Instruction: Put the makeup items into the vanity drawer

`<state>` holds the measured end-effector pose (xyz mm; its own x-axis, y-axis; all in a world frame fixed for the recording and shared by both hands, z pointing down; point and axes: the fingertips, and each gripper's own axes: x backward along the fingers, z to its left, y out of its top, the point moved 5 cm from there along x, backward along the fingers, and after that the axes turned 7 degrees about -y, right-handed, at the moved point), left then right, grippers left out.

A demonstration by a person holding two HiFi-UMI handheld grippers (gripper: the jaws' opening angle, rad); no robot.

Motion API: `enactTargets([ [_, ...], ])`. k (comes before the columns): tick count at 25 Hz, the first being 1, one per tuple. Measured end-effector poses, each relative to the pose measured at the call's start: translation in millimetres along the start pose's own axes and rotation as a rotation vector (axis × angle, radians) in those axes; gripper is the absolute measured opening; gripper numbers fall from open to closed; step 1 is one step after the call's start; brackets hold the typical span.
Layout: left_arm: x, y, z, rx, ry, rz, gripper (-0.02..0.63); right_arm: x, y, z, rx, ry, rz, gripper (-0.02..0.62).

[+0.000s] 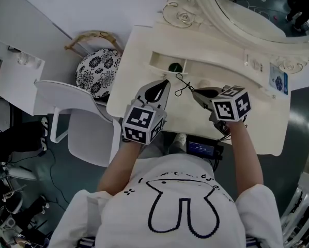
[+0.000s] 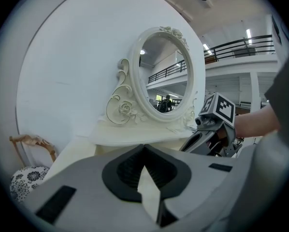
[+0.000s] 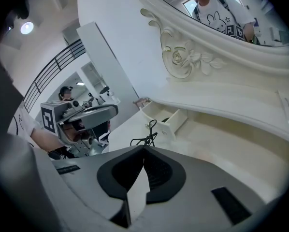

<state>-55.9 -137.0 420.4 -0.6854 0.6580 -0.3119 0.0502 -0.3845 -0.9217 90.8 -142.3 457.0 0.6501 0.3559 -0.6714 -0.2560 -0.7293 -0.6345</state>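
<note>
Drawer (image 1: pixel 157 60) of the vanity stands open at the back of the bench (image 1: pixel 139 45), a shallow cream box with smooth painted walls. One dark round item (image 1: pixel 175 67) lies inside it at the right end; its kind cannot be made out.

Left tongs (image 1: pixel 167 82): grey moulded shells with ribbed black pads, pressed together, nothing between them. The tip points toward the drawer front and sits near it, apart from the round item.

Right tongs (image 1: pixel 196 93): same build, pads likewise pressed together and empty. The tip sits further back from the drawer than the left one.

A thin black cord (image 1: pixel 183 86) lies in loose loops on the bench just before the drawer, between the two tips. The right gripper view shows it ahead of the right tongs, not pinched. Whether either tip touches it cannot be told.

Bench surface is matte cream with a rounded edge. The oval mirror (image 1: pixel 188 18) above has a carved frame with scrolls and a rose. A round stool (image 1: pixel 97 71) with a black-and-white patterned cushion stands left of the bench.
</note>
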Motion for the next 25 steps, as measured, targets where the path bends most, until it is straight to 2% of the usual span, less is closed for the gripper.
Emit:
enactTargets([
  [8,7.1,15.8,13.7,-0.011,0.023,-0.036,0.011,-5.5,32.8,13.9,0.006,0.058,-0.063,-0.006],
  [19,15.7,26.0,38.8,-0.004,0.064,-0.070,0.011,-42.7,68.1,6.2,-0.277,0.166,-0.010,-0.006],
  [25,19.7,28.5,49.9,0.004,0.077,-0.078,0.011,-64.9,74.6,0.7,-0.351,0.145,0.037,-0.006],
])
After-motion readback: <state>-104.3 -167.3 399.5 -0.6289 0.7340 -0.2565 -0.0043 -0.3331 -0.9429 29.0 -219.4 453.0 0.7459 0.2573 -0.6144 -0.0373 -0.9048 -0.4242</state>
